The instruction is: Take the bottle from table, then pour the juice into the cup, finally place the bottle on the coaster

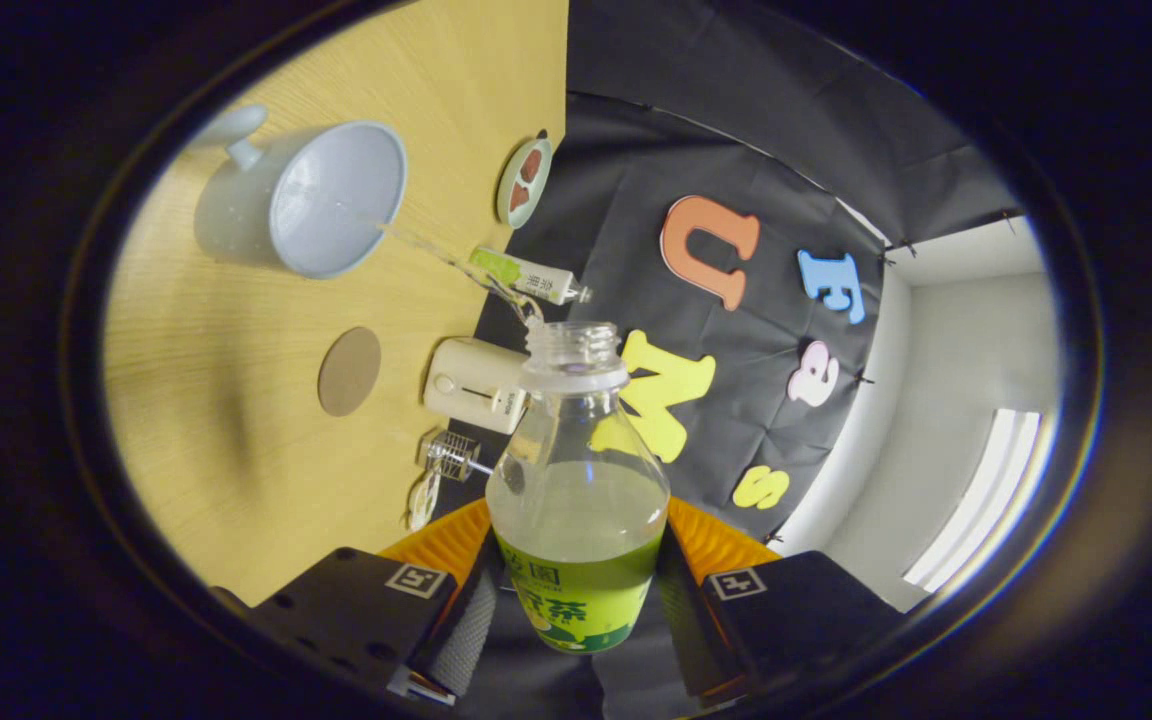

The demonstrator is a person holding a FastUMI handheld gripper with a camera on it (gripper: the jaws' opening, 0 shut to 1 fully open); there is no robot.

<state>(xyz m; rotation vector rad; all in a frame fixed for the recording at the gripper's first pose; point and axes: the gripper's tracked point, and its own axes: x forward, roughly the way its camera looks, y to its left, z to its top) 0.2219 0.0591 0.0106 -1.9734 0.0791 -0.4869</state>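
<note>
The pale wooden table (236, 480) is seen tilted, its far edge running along the black cloth wall (736, 150) from about twelve o'clock down toward six o'clock of the gripper. A broad stretch of bare tabletop is left open at nine o'clock, between the brown coaster and the table's near edge. The light blue plastic cup with a handle (321, 200) is found at eleven o'clock, well beyond the fingers, its open mouth turned toward the camera, and a thin stream of liquid is seen running from the bottle's mouth to its rim. The clear plastic bottle with a green label (576, 500), uncapped and partly filled with pale juice, is held between the fingers of the gripper (576, 610), both of which are pressed against its labelled lower body. The small white boxy device (471, 385) lies at the table edge just beside the bottle's neck. The round brown coaster (349, 371) lies flat at ten o'clock, between cup and device. A round green-rimmed disc (524, 182) and a small white-and-green tube (526, 277) lie near the edge.
</note>
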